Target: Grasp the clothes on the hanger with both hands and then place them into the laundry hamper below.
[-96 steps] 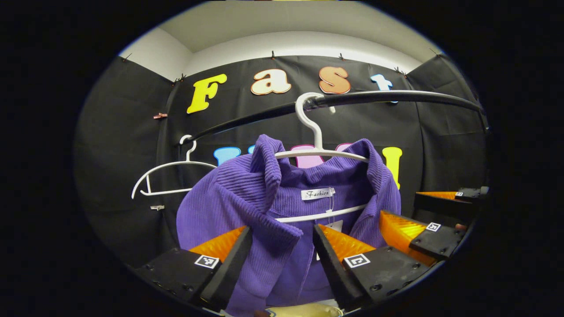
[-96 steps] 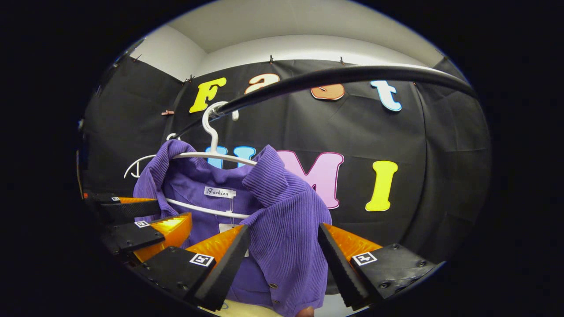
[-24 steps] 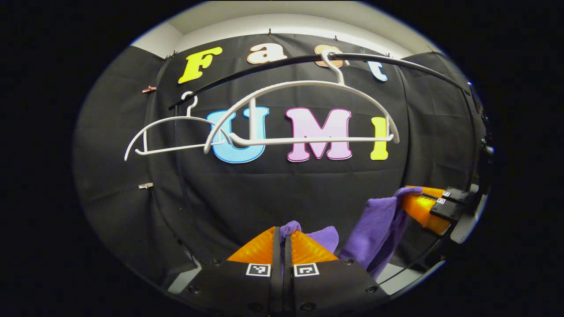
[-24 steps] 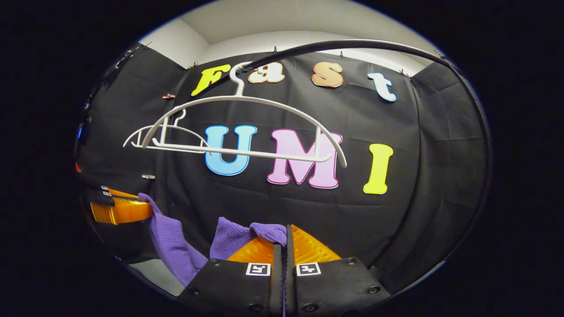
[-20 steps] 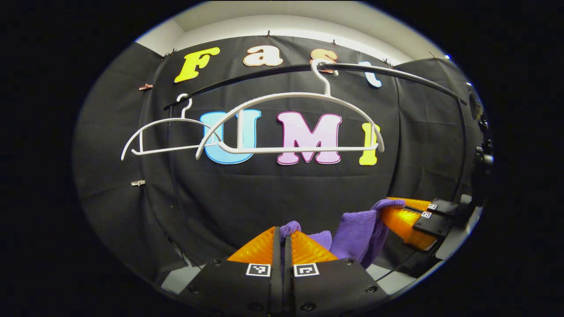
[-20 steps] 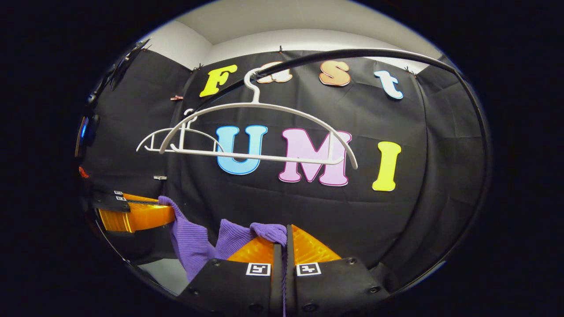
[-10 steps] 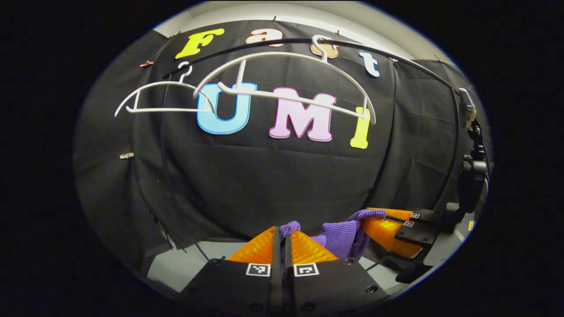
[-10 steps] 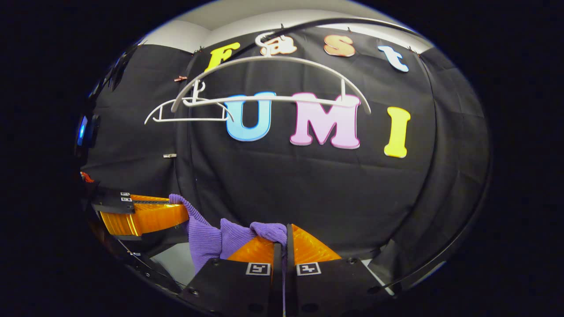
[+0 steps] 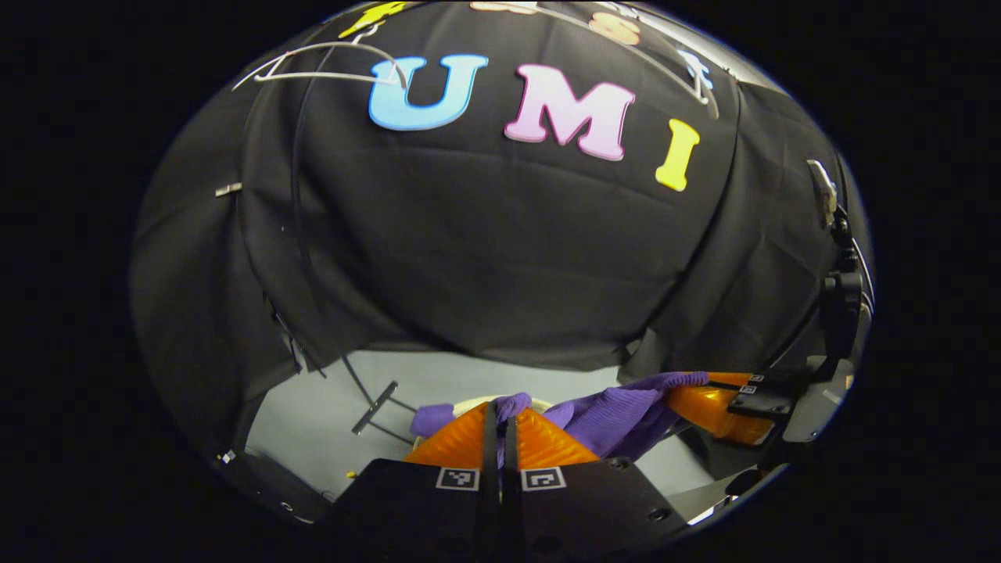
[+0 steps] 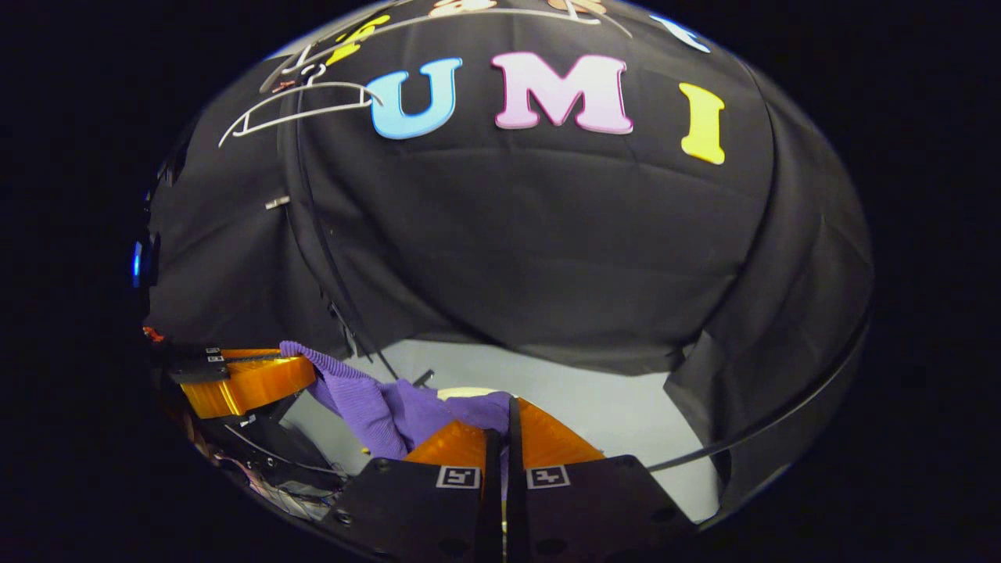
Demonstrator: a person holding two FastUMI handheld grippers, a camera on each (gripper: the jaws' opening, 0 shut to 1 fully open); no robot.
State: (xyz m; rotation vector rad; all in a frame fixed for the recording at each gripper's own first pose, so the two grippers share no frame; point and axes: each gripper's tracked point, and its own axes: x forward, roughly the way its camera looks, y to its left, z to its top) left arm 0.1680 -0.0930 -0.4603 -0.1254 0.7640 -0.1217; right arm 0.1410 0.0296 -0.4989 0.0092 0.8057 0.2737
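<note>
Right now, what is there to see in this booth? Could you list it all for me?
Purple ribbed garment: one, off the hanger, stretched between the two tools, low over the floor.
Hangers: two, white, bare, at the top edge against the black wall.
Hamper rim: one, pale, a sliver behind the garment; hardly visible.
Floor: grey, below the wall cloth.
Clip: one, small, metal, pinned on the wall cloth.
Left gripper: orange fingers, jaws shut on the garment.
Right gripper: orange fingers, jaws shut on the garment.
</note>
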